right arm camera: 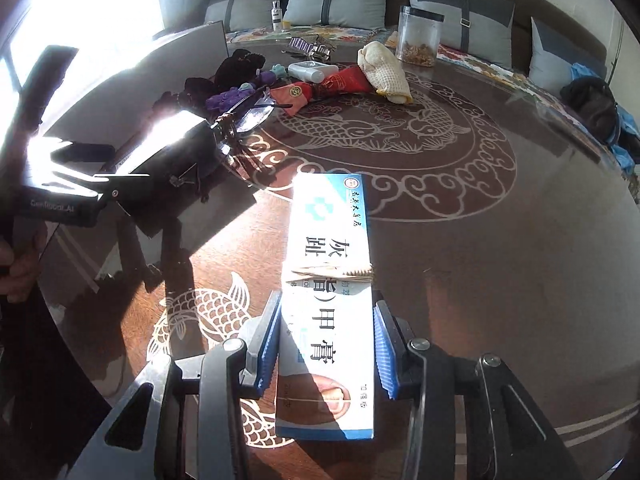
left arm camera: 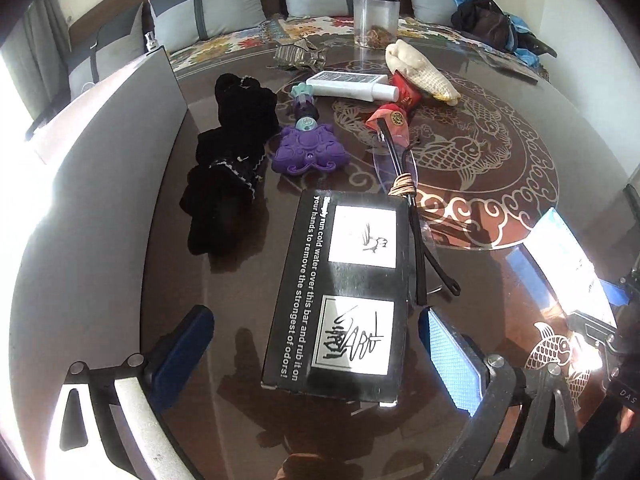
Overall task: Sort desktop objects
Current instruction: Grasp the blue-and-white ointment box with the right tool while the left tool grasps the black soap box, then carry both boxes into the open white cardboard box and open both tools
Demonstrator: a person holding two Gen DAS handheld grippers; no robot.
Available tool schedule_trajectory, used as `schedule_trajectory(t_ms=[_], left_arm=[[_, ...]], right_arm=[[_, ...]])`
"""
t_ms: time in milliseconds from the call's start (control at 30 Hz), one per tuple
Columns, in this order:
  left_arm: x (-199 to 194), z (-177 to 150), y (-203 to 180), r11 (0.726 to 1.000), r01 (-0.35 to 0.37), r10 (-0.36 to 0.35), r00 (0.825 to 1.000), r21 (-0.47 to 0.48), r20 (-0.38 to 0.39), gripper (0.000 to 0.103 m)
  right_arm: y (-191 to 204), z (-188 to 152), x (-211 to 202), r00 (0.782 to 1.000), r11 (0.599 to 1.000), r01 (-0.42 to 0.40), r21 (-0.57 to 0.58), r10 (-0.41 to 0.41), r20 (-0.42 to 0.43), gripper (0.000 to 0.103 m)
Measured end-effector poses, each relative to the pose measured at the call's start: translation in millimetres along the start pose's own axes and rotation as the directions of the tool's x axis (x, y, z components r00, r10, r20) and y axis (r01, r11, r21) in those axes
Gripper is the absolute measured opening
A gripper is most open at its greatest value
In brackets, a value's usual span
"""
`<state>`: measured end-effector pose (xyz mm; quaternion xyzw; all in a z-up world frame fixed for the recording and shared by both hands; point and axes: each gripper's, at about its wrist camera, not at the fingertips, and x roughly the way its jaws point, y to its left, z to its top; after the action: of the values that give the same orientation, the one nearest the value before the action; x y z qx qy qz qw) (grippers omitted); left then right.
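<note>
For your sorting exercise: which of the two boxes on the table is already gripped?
The white-and-blue box, clamped in the right gripper; the black box lies free between open jaws.

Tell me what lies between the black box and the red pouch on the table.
In the left wrist view, glasses bound with a rubber band lie between the black box and the red pouch.

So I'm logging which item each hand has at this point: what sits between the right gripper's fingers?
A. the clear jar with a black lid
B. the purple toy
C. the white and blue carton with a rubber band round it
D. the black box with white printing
C: in the right wrist view the right gripper has both blue pads against the sides of the white and blue carton, which has a rubber band round its middle.
</note>
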<state>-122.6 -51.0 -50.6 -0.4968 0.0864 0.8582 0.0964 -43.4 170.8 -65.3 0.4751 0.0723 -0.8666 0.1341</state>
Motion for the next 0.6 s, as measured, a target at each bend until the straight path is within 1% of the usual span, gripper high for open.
schedule_trajectory(t_ms=[33,67,133,167,267,333,400,500,600], left_arm=[[-1,2,1,0.999,0.047,-0.047,0.999,-0.010,0.003,0.076],[-3,2,2,0.997,0.077,-0.077,0.997,-0.028,0.007,0.059],[-9,-3,1,0.998,0.053,-0.053,0.998,-0.044,0.017,0.057],[-12,-8,1,0.997,0.057,-0.056,0.998,-0.053,0.026,0.057],[-27,-31,6,0.987,0.096,-0.092,0.995,-0.126,0.039,0.057],[-42,-45,9,0.979,0.119,-0.109,0.992,-0.166,0.063,0.057],[-63,-53,15,0.970,0.142,-0.123,0.987,-0.198,0.102,0.057],[-102,-56,32,0.952,0.183,-0.141,0.974,-0.247,0.177,0.057],[-143,-54,65,0.936,0.194,-0.121,0.960,-0.292,0.251,0.057]], right_arm=[[0,-2,-2,1.000,1.000,-0.003,0.007,0.003,-0.001,0.042],[-1,-3,-3,1.000,1.000,-0.007,0.013,0.007,-0.005,0.042],[-4,-6,-6,1.000,1.000,-0.017,0.025,0.017,-0.019,0.041],[-5,-8,-9,1.000,0.999,-0.020,0.031,0.021,-0.022,0.041],[-7,-12,-22,0.999,0.999,-0.030,0.040,0.030,-0.015,0.041],[-7,-13,-31,0.999,0.998,-0.044,0.048,0.044,-0.007,0.041],[-4,-10,-40,0.999,0.997,-0.054,0.047,0.054,0.001,0.041],[11,4,-54,0.996,0.996,-0.083,0.030,0.082,0.022,0.041],[40,32,-69,0.990,0.992,-0.130,-0.002,0.130,0.060,0.041]])
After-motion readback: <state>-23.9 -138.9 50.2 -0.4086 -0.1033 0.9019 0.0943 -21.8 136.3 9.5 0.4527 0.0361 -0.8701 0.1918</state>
